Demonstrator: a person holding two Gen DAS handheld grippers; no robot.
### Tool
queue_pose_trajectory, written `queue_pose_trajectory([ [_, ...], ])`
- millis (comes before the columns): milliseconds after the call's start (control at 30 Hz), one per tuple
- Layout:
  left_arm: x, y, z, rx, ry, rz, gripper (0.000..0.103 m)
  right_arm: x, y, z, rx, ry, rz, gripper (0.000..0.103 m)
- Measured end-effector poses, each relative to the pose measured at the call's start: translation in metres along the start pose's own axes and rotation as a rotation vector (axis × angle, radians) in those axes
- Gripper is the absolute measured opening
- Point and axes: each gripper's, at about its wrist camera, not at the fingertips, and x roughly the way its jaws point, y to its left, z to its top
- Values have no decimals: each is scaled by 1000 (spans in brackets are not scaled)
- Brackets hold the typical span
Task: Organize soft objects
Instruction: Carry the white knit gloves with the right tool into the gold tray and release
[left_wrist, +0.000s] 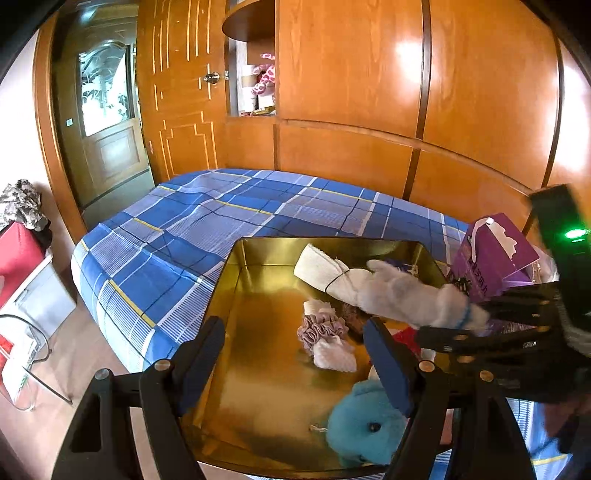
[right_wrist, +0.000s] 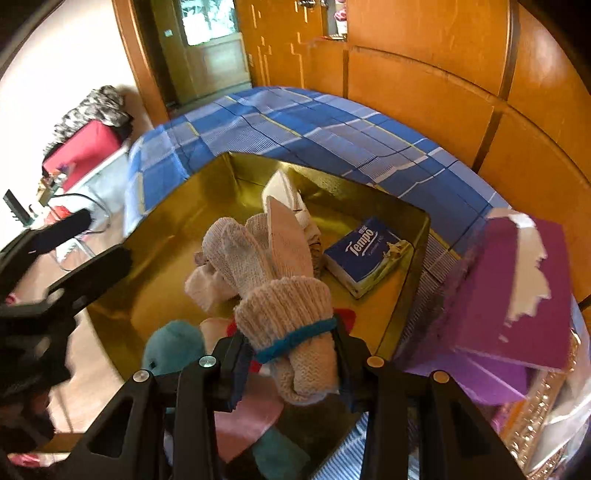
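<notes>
A gold metal tray (left_wrist: 258, 354) sits on the blue plaid bed (left_wrist: 192, 236). In it lie a rolled white cloth (left_wrist: 325, 269), a frilly mauve-and-white piece (left_wrist: 325, 336) and a teal plush toy (left_wrist: 364, 421). My left gripper (left_wrist: 295, 365) is open and empty above the tray's near side. My right gripper (right_wrist: 291, 354) is shut on a white knitted glove (right_wrist: 280, 295) with a blue cuff band and holds it over the tray; the glove also shows in the left wrist view (left_wrist: 406, 291). A blue Tempo tissue pack (right_wrist: 369, 254) lies in the tray's right corner (right_wrist: 424, 221).
A purple tissue box (right_wrist: 517, 299) stands right of the tray, on a clear bag. Orange wooden wardrobes (left_wrist: 369, 92) rise behind the bed. A red case (left_wrist: 18, 254) and a glass stand (left_wrist: 29, 369) are on the floor at left.
</notes>
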Motion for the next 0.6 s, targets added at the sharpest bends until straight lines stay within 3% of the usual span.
queue_pose_trajectory([
  [200, 1, -2, -1, 0, 4, -8, 78, 31, 3, 3, 8, 31, -68, 39],
  [433, 1, -2, -3, -3, 8, -10, 78, 24, -4, -5, 66, 5, -33, 42],
  [600, -1, -5, -2, 2, -1, -15, 78, 13, -10, -10, 114, -24, -38, 52],
])
